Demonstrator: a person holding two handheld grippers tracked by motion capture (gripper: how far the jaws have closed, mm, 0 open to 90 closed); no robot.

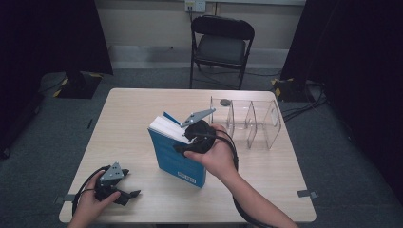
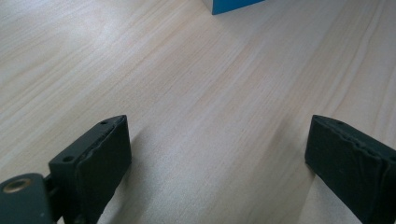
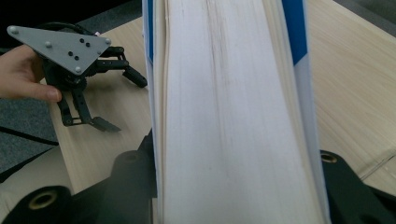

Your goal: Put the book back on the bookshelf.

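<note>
Blue book (image 1: 177, 154) upright between right gripper (image 1: 190, 137) jaws, grip loosening.
Thick, stiff, weighty; best clamped across covers; left gripper (image 1: 124, 194) wide open, empty.

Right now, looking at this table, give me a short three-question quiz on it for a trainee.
1. True or false: the blue book lies flat on the table.
2. Which gripper has the book between its jaws? A) left gripper B) right gripper
3. Fill in: the clear divided rack stands at the table's far ____ side in the high view.

Key
1. False: it stands up on one end, pages up.
2. B: the right gripper view shows the page block between its jaws; the left gripper's jaws are spread over bare wood.
3. right
</note>
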